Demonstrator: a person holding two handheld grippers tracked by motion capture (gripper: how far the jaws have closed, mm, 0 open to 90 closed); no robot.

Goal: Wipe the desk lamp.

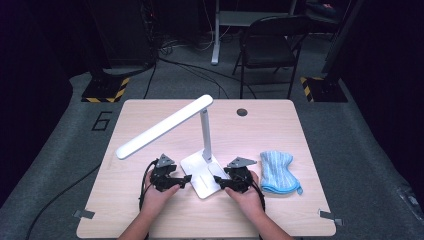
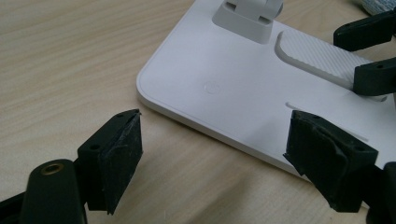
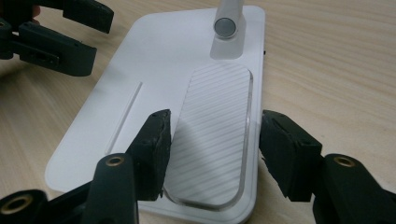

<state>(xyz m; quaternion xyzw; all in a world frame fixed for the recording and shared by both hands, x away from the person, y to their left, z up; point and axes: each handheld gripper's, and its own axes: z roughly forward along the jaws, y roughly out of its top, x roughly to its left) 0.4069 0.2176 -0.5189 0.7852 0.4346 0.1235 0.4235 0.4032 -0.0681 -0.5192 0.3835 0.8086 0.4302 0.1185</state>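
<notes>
A white desk lamp stands mid-table, its flat base (image 1: pixel 199 176) near me and its long head (image 1: pixel 165 126) slanting down to the left. My left gripper (image 1: pixel 186 180) is open at the base's left edge; in the left gripper view its jaws (image 2: pixel 215 120) straddle the near corner of the base (image 2: pixel 224 79). My right gripper (image 1: pixel 219 182) is open at the base's right side. In the right gripper view its jaws (image 3: pixel 215 119) hover on either side of a ribbed pad (image 3: pixel 215 130) set in the base (image 3: pixel 135 79), below the lamp post (image 3: pixel 229 23).
A folded blue cloth (image 1: pixel 276 171) lies right of the lamp. A round hole (image 1: pixel 242 112) sits near the table's far edge. A folding chair (image 1: pixel 267 47) and cables are on the floor beyond. Bare wood (image 1: pixel 130 200) spreads to the left.
</notes>
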